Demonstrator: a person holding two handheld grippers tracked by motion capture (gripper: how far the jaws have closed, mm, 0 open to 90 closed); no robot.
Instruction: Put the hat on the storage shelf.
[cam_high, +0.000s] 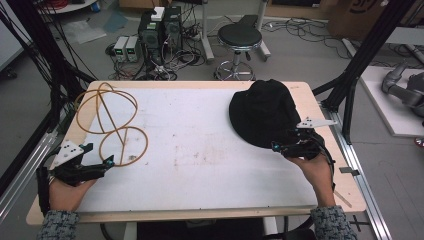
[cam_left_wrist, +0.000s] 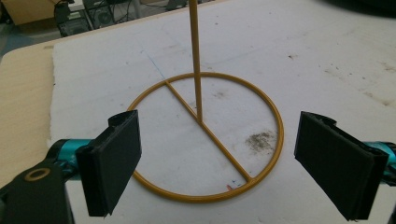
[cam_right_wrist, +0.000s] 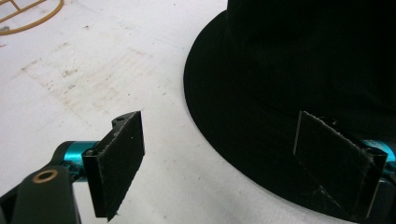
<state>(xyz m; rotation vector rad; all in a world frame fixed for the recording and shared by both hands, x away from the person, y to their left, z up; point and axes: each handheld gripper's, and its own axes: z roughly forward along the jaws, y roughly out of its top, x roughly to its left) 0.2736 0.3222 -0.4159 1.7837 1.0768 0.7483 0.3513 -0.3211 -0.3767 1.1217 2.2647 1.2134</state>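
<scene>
both claws gape: left claw (cam_left_wrist: 217, 163) before wire stand (cam_left_wrist: 205, 135), right claw (cam_right_wrist: 219, 161) astride hat (cam_right_wrist: 299, 79) brim.

Your black hat (cam_high: 264, 112) sits on a stained white tabletop (cam_high: 200, 150) edged in pale wood, opposite a mustard-yellow wire stand (cam_high: 117, 130); your sleeves (cam_high: 57, 225) appear grey-and-black flecked.

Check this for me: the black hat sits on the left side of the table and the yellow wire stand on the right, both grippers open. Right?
Swapped. The high view shows the black hat on the table's right side and the yellow wire stand on the left. Both the left gripper and right gripper are indeed open.
</scene>
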